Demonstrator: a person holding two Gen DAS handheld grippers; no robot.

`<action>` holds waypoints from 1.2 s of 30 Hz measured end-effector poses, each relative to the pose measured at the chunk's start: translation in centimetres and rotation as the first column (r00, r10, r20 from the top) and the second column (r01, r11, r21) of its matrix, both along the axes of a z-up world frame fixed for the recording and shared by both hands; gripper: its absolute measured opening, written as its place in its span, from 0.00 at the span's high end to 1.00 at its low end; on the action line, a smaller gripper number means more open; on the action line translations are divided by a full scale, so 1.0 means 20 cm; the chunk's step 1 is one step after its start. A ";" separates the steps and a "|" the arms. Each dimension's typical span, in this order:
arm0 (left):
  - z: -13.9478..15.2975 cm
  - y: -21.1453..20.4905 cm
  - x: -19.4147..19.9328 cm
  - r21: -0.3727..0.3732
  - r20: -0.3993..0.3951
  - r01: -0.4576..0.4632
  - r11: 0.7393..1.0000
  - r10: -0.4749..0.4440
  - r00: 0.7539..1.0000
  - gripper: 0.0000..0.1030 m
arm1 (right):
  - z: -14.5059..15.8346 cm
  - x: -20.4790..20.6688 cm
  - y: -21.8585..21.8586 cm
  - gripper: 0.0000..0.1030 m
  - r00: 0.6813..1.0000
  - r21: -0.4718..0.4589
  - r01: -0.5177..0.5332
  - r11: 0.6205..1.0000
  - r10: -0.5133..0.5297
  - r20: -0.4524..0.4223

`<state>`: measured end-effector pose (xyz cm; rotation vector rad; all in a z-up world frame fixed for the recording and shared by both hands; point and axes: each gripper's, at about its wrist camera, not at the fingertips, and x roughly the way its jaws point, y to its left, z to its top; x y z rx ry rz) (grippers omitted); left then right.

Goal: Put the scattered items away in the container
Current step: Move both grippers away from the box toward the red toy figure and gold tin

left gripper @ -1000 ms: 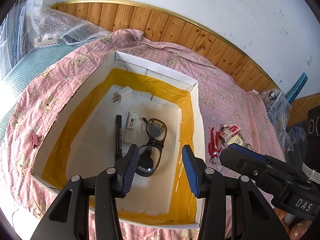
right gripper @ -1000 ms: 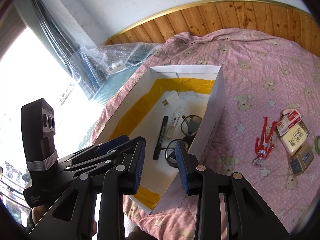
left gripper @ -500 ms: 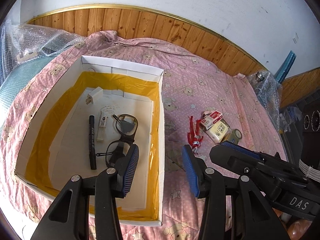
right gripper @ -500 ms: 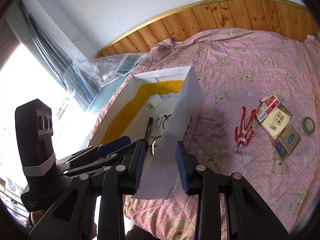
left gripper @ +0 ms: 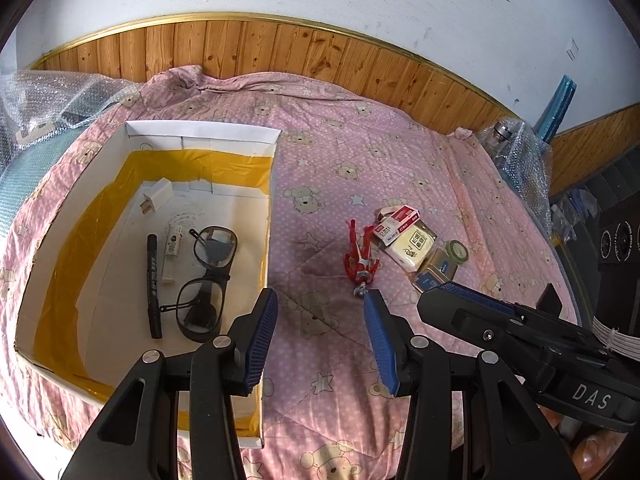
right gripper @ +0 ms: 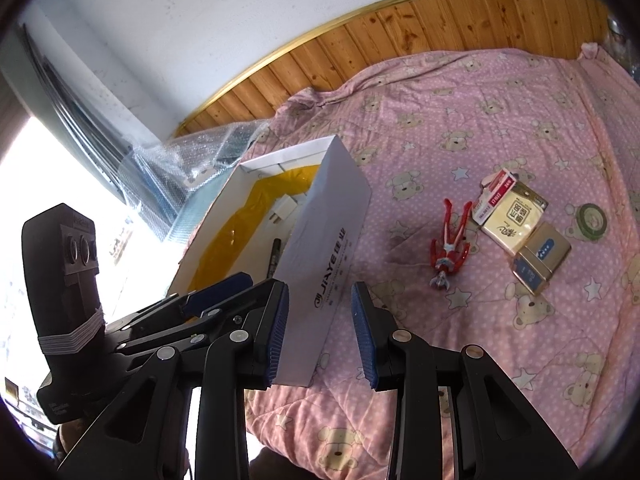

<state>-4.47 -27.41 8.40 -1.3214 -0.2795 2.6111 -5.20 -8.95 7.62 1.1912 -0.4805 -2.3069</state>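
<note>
A white box [left gripper: 200, 131] [right gripper: 328, 240] lined with yellow tape lies on the pink bedspread. Inside it are glasses [left gripper: 208, 272], a black marker [left gripper: 153, 280], a white tube [left gripper: 173, 252] and a charger plug [left gripper: 156, 196]. To its right lie a red toy figure [left gripper: 359, 258] [right gripper: 450, 240], a red-and-white small box [left gripper: 396, 222] [right gripper: 494, 194], a cream packet [left gripper: 412, 246] [right gripper: 512, 216], a blue-labelled tin [left gripper: 436, 268] [right gripper: 540, 256] and a tape roll [left gripper: 457, 251] [right gripper: 593, 220]. My left gripper [left gripper: 320, 334] is open over the bedspread, just right of the box. My right gripper [right gripper: 320, 328] is open and empty near the box's outer wall.
Bubble wrap [left gripper: 48, 108] is piled at the far left by the window. A wooden panel [left gripper: 280, 52] runs along the wall behind the bed. A wrapped bottle [left gripper: 508, 140] and dark speakers [left gripper: 620, 236] stand at the right.
Both grippers have swung right, away from above the box and toward the scattered items. Their jaws stay open and empty. The items have not moved.
</note>
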 end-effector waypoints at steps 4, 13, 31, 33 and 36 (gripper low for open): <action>-0.02 0.09 -0.02 -0.016 0.007 0.036 0.999 -0.036 0.999 0.55 | -0.05 0.00 0.08 0.65 0.999 -0.013 0.033 0.999 -0.033 0.020; -0.14 0.28 -0.11 -0.045 0.069 0.103 0.994 -0.100 0.993 0.54 | -0.19 -0.05 0.24 0.64 0.992 -0.034 0.098 0.995 -0.095 0.082; -0.36 0.48 -0.35 -0.061 0.179 0.153 0.986 -0.140 0.974 0.54 | -0.39 -0.19 0.53 0.63 0.964 -0.032 0.205 0.978 -0.196 0.179; -0.39 0.50 -0.37 -0.065 0.194 0.157 0.986 -0.142 0.971 0.54 | -0.42 -0.21 0.57 0.62 0.959 -0.029 0.221 0.975 -0.212 0.191; -0.44 0.52 -0.41 -0.067 0.215 0.162 0.985 -0.144 0.966 0.54 | -0.46 -0.23 0.63 0.60 0.948 -0.024 0.248 0.968 -0.238 0.213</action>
